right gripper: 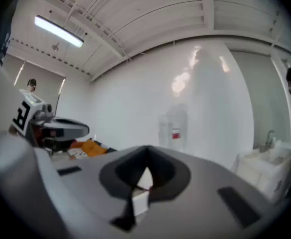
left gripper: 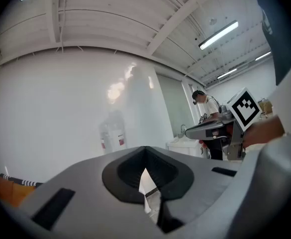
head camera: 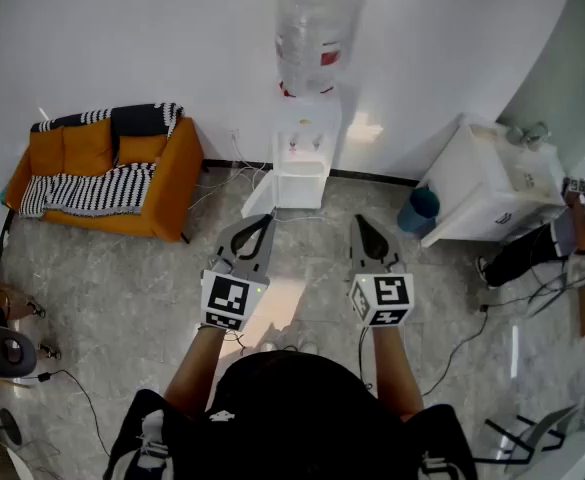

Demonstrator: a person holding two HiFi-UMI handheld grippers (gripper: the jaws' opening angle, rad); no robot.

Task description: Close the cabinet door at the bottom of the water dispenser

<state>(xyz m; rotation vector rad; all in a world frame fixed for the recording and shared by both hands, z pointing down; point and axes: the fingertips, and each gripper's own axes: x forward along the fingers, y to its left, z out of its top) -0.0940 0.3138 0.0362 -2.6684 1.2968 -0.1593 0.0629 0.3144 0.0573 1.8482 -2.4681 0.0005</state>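
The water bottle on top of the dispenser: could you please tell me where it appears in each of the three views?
Head view: the water bottle is at top centre, standing on the white dispenser.
Left gripper view: it is left of centre, hazy against the white wall.
Right gripper view: it is just right of centre, also hazy.
Shared landmark: the orange sofa, left of the bottle in every view.

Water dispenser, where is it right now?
In the head view, the water dispenser stands against the wall at top centre, between the orange sofa on the left and the sink unit.
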